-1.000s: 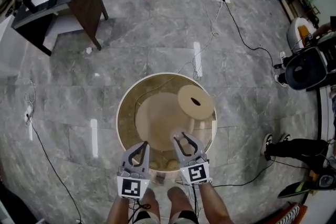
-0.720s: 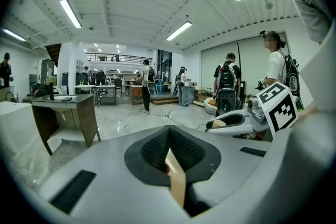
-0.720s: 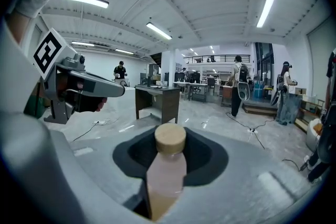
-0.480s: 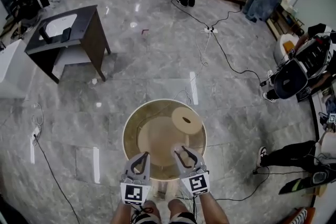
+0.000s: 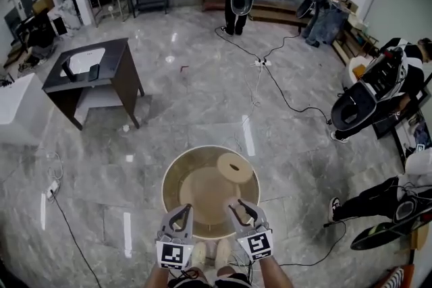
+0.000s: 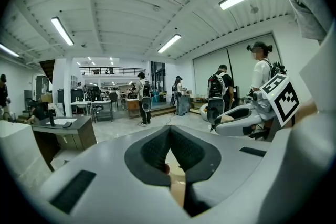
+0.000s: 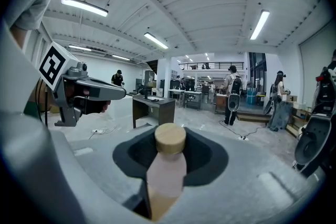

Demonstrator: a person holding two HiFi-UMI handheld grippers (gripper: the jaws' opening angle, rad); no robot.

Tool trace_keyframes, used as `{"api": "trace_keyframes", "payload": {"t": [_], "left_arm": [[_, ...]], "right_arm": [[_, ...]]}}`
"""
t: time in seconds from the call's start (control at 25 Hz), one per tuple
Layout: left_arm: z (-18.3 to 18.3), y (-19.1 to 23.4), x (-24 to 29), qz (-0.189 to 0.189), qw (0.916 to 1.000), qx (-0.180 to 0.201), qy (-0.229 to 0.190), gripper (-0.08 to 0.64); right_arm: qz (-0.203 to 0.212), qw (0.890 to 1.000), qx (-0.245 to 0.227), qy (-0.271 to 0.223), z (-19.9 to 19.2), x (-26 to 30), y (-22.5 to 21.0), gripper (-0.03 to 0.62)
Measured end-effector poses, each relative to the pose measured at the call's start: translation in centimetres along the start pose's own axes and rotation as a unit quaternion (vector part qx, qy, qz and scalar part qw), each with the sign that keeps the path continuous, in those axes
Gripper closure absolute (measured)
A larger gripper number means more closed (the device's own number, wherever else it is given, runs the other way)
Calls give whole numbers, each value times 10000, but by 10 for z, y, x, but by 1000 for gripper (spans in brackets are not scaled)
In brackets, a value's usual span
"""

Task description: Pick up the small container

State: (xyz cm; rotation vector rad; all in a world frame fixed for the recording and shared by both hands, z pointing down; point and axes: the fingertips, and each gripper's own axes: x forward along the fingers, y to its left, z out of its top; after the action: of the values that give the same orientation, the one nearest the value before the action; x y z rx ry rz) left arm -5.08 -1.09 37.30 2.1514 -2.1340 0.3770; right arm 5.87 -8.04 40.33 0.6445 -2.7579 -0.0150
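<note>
The big round tub point(image 5: 165, 187) lies below both claws. The right gripper point(image 5: 243, 209) is closed on the small container point(image 7: 167, 173), a pale bottle with a wood cap. Its cap end points up between the jaws, so it looks picked up. The left gripper point(image 5: 181, 214), just beside it, is pinched closed with nothing in it. In the head view the bottle is too small to make out.
</note>
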Motion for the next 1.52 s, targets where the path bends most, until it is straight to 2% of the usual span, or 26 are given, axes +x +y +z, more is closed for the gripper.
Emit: {"api": "trace_keyframes", "payload": {"t": [0.2, 0.36, 0.56, 0.68, 0.84, 1.0, 1.24, 1.36, 1.44, 1.52], "left_arm": [[15, -10, -18, 82, 9999, -85, 24, 543], [22, -9, -23, 95, 9998, 188, -2, 543], [33, -13, -32, 108, 9999, 55, -17, 543], [32, -15, -36, 75, 9997, 206, -83, 543], [29, -18, -35, 53, 9997, 192, -118, 543], [33, -21, -35, 41, 9999, -73, -106, 543], [28, -28, -32, -31, 9999, 82, -102, 543], [31, -31, -32, -36, 10000, -57, -65, 543], [30, -29, -33, -63, 9999, 101, -107, 543], [32, -28, -33, -47, 9999, -25, -119, 543]], "right_arm": [[-81, 10000, -46, -34, 7, -30, -3, 466], [-191, 9997, -23, -135, 17, -43, -8, 466], [-226, 9997, -13, -124, 31, -59, -3, 466], [-268, 9996, -58, -108, 31, -68, -3, 466], [-310, 9995, -42, -65, 27, -71, -3, 466], [-325, 9993, -117, -160, 26, -70, -2, 466], [-336, 9992, -118, -184, 26, -73, -4, 466], [-335, 9993, -78, -125, 28, -75, -3, 466], [-348, 9993, -55, -93, 30, -76, -2, 466], [-357, 9993, -62, -83, 31, -75, -1, 466]]}}
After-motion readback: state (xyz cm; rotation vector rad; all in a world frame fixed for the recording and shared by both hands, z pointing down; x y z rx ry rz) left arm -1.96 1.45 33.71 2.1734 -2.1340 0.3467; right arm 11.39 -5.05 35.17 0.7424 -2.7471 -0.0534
